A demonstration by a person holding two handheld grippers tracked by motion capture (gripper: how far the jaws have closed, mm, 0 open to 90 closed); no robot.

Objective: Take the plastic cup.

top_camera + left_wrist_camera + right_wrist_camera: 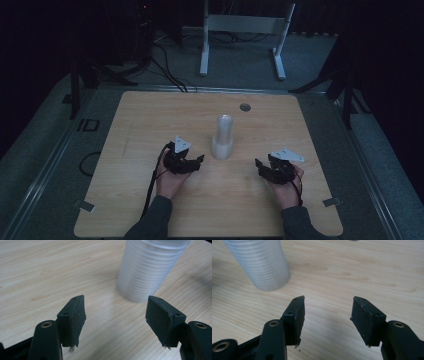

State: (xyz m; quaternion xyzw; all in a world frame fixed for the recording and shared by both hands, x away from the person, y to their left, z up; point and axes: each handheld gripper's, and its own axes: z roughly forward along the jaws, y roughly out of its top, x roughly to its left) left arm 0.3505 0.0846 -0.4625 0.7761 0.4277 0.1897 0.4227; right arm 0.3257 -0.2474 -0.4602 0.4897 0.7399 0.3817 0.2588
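We find a stack of clear plastic cups (222, 137) standing mouth down on the wooden surface (150, 125), near its middle. The stack is translucent and whitish, wider at the base and narrowing to a rounded top. In the left gripper view the nested rims read as closely spaced horizontal ridges along the wall of the stack (147, 270), and the right gripper view shows the same banding (262, 265). A small dark round spot (245, 107) lies on the surface beyond the stack.

The left claw (196, 161) rests just to the left of the stack, apart from it. Its jaws stand parted with only bare wood between them, so we record it as released. The right claw (261, 166) lies to the right of the stack, farther off, likewise released and grasping nothing.
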